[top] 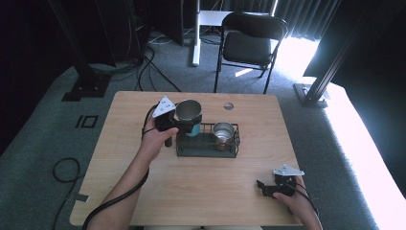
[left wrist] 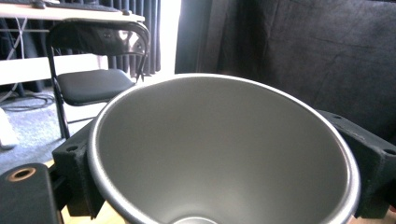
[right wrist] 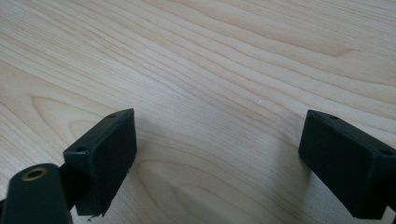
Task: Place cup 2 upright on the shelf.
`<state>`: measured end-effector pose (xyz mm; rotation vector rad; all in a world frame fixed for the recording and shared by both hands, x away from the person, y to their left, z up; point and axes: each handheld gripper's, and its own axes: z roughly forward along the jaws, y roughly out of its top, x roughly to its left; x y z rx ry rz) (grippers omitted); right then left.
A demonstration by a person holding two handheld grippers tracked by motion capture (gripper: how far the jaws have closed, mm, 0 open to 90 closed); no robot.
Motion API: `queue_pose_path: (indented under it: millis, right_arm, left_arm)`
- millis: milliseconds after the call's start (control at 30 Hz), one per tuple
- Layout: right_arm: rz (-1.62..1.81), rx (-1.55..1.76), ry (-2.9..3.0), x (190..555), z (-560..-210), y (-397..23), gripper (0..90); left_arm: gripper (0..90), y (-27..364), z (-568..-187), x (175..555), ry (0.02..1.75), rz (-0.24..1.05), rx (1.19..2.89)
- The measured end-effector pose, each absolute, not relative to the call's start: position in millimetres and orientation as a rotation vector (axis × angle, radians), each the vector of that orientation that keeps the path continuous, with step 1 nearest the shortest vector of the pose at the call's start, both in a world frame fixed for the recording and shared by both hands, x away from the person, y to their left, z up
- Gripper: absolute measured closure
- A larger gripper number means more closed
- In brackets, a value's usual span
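Observation:
My left gripper is shut on a steel cup with a teal body, holding it upright just over the left end of a black wire rack. In the left gripper view the cup's wide mouth sits between the two black jaws of the left gripper, which press on its sides. A second steel cup stands in the rack's right half. Low at the table's right front, my right gripper is open over bare wood; in its own view the right gripper has nothing between its jaws.
The rack stands mid-table on the wooden table. A round cable hole lies near the far edge. A black folding chair stands beyond the table, and cables lie on the carpet at left.

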<state>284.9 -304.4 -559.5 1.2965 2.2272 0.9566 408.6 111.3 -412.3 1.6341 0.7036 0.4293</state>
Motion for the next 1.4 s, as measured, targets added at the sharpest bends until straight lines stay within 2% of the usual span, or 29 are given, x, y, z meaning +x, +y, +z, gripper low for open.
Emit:
queue_pose_path:
  millis: [667, 1400]
  right_arm:
    - [0.957, 1.296, 2.227, 285.0, -559.5, -304.5, 10.8]
    - [0.958, 1.296, 2.227, 285.0, -559.5, -304.5, 10.9]
  left_arm:
    - [9.5, 92.7, -450.5, 415.9, 0.745, 0.449, 1.692]
    - [9.2, 89.0, -475.6, 415.9, 0.773, 0.453, 1.746]
